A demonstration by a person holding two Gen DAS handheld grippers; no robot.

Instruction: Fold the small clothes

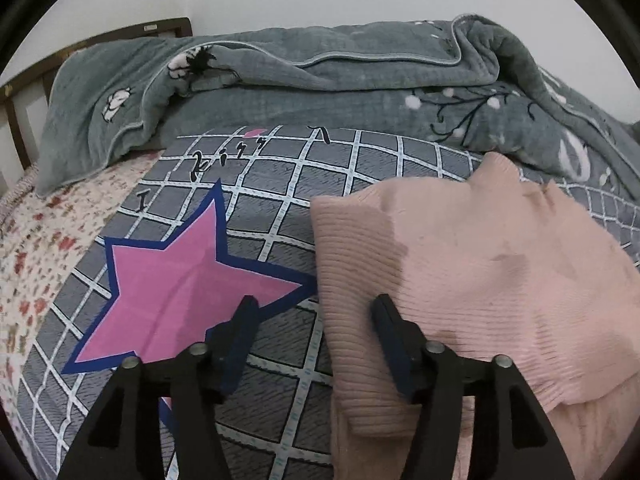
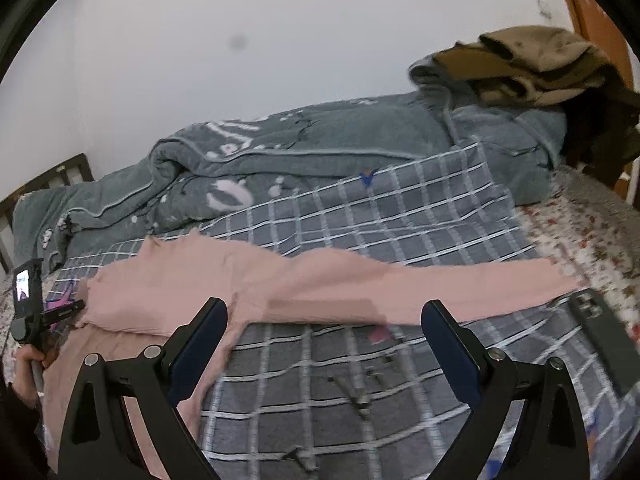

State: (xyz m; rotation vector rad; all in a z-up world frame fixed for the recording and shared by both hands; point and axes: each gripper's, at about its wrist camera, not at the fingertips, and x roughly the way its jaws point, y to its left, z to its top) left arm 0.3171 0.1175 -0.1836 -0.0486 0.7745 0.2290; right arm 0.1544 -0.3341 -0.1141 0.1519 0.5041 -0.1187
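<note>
Two grippers hover over a pink ribbed sweater spread on the bed's grey checked sheet. Left gripper stands open, its right finger seemingly resting on the sweater's edge at five o'clock. Right gripper gapes wide, empty, sleeve at twelve o'clock.

The pink top runs off the bottom edge in both views, so its lower part stays unseen. In the right wrist view a smeared patch blurs its middle, and the phone beside the sleeve end is streaked and cut by the rim. The hand holding the left tool is cropped at the left edge. The brown clothes far back are too soft to tell apart.
</note>
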